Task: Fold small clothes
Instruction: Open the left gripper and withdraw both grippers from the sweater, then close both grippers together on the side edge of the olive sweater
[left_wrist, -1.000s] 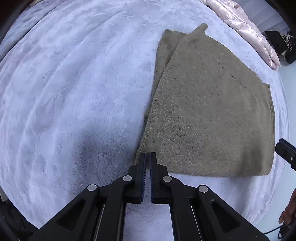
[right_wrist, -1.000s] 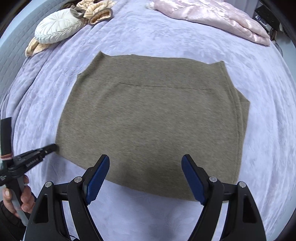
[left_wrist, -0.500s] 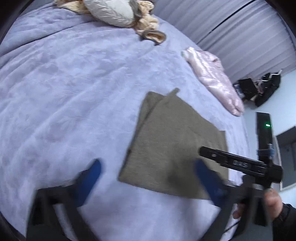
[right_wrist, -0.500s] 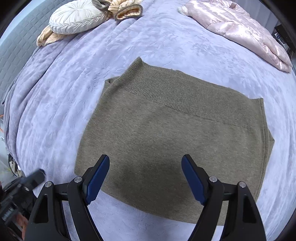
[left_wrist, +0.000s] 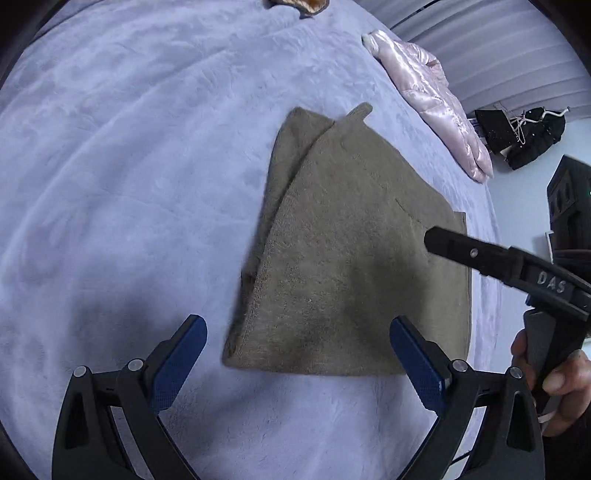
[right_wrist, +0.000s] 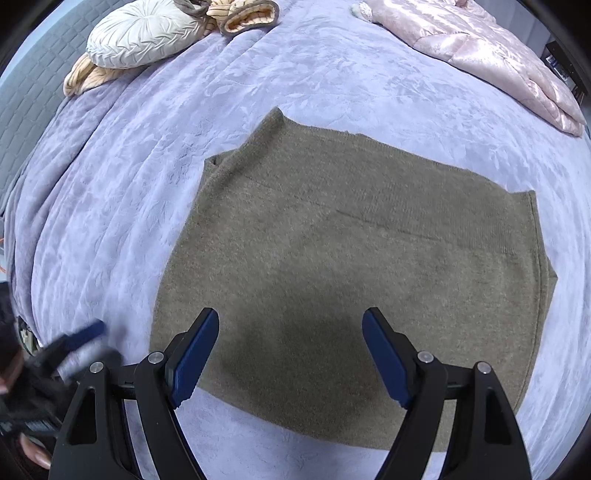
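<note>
Soft purple bed cover (right_wrist: 155, 155) holds your brown knit (right_wrist: 351, 266), folded flat, with one hidden layer peeking out along its edge. Your left gripper (left_wrist: 295, 365) just opened wide with nothing inside, and your right gripper (right_wrist: 290, 354) hangs open above the knit.

Ahead of the left tongs (left_wrist: 297, 360) the bed (left_wrist: 122, 192) lies bare on their left side; the right tongs (left_wrist: 480, 258) cross just to their right, above the knit (left_wrist: 351, 240). Beyond the right tongs' (right_wrist: 290, 360) far side, a pillow (right_wrist: 144, 33) and pink jacket (right_wrist: 480, 48) sit well apart, with open bed between.
</note>
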